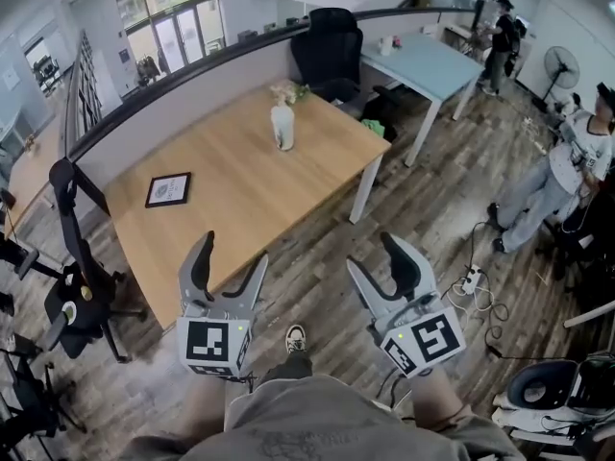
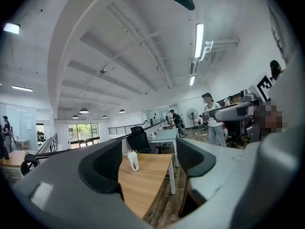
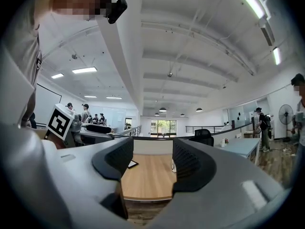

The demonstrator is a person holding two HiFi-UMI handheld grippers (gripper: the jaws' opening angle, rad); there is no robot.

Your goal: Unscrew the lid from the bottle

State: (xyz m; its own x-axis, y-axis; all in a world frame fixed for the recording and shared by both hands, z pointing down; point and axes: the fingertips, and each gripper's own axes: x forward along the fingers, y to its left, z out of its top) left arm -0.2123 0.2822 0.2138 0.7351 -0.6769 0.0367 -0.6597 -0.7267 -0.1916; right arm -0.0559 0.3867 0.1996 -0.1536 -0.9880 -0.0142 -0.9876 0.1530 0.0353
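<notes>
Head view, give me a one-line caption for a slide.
Left gripper and right gripper, both open and empty, hover short of the wooden table where the white bottle stands.

an open-plan office: a wooden desk [image 1: 240, 185], a black swivel chair [image 1: 329, 48] at its far side, a pale blue desk [image 1: 432, 65] to its right, a floor fan [image 1: 560, 67] farther right, strip lights [image 2: 198, 39] overhead.

At the lower centre of the head view, the person wears a khaki-grey shirt [image 1: 327, 419] and a white-and-black shoe [image 1: 296, 337]. The left gripper [image 1: 233, 250] and right gripper [image 1: 373, 255] are grey, each with 2 curved jaws lined with black ribbed pads [image 3: 190, 165]. The left cube [image 1: 213, 346] and right cube [image 1: 425, 339] bear black square markers on white.
</notes>
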